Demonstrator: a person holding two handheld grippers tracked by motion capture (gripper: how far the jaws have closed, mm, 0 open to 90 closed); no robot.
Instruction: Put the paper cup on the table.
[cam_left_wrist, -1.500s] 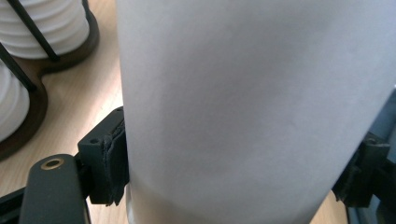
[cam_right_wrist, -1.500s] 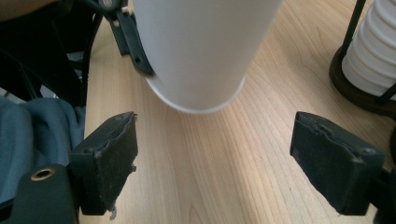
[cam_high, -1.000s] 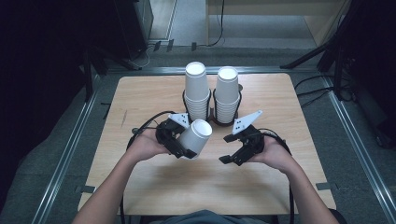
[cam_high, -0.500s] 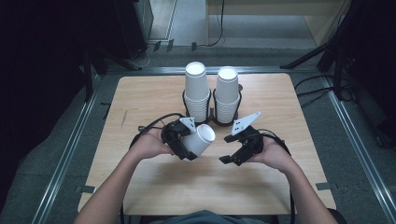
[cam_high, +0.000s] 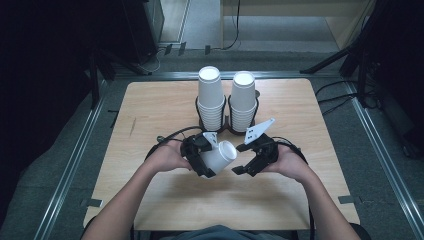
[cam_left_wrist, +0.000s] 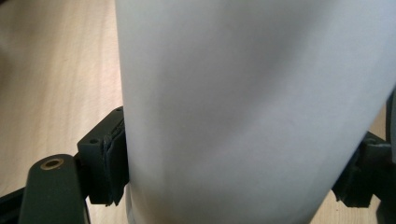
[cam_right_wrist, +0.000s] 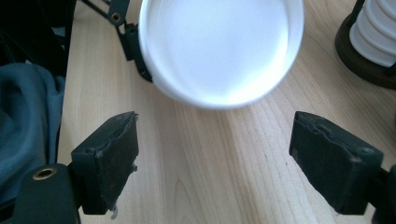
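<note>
My left gripper is shut on a white paper cup, held on its side above the wooden table with its mouth toward the right gripper. In the left gripper view the cup wall sits between both pads, which press on it. My right gripper stands open just right of the cup. In the right gripper view its jaws are wide apart with bare wood between them, and the cup's open mouth faces the camera just beyond the fingertips.
Two stacks of white paper cups stand in a dark wire holder at the back middle of the table. Cables trail from both grippers. A grey-blue sleeve shows at the left of the right gripper view.
The left gripper has carried the cup right and a little down, closer to the right gripper. The right gripper has stayed in place.
</note>
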